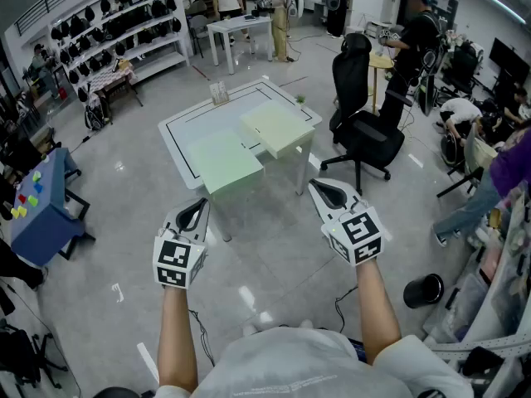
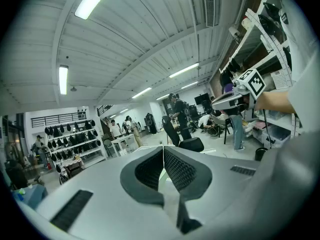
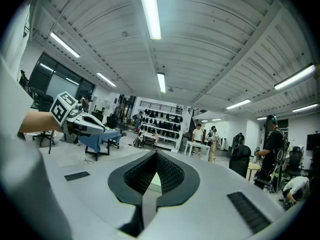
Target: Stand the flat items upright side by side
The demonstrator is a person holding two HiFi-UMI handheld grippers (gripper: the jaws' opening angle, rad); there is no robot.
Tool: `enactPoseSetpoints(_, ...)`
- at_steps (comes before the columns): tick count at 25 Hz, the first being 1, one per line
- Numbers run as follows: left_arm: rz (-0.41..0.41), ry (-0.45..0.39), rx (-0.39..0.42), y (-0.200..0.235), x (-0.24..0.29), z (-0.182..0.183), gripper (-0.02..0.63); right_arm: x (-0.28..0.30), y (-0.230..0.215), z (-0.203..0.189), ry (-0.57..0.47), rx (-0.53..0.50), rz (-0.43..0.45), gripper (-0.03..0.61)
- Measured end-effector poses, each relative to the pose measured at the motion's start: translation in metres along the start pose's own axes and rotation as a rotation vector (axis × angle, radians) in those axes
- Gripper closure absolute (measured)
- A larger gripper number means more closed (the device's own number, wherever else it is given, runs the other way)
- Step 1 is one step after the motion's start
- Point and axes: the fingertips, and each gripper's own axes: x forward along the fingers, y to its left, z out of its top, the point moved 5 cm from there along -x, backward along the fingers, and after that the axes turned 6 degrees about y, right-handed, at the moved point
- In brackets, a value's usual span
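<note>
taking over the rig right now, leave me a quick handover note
Left gripper: shut, empty, held over the floor short of the table.
Right gripper: shut, empty, also short of the table.
Things: two pale green boards lie flat on the table, one at the near edge, one by the right corner.
Done: nothing stood up yet.
Left: step up to the table, then stand both boards upright side by side.

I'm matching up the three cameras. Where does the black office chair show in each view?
Head view: black office chair, right of centre, just right of the white table.
Left gripper view: near the centre, slightly right, far off on the floor.
Right gripper view: lower right, in the distance.
Shared landmark: the wall shelf of dark gear.
</note>
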Motion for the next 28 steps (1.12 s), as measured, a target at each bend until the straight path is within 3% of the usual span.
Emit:
enactPoseSetpoints(9,0.043,-0.006,-0.035,-0.016,0.019,0.02,0.592,-0.007,-0.036,0.009,-0.125,0.044,0.049,0.551)
enactPoseSetpoints(16,0.132,0.038,-0.065,-0.04,0.041,0.029,0.594,-0.013,-0.071,-0.016,-0.093,0.017,0.112,0.555)
enactPoseSetpoints(21,0.113,0.084,-0.041,-0.069,0.059,0.037,0.594,-0.02,-0.096,-0.034,-0.082,0.045,0.153,0.555)
enactPoseSetpoints(28,0.109,0.064,-0.073,-0.078,0.085,0.044,0.593,-0.014,-0.126,-0.048,-0.085,0.069,0.156,0.552)
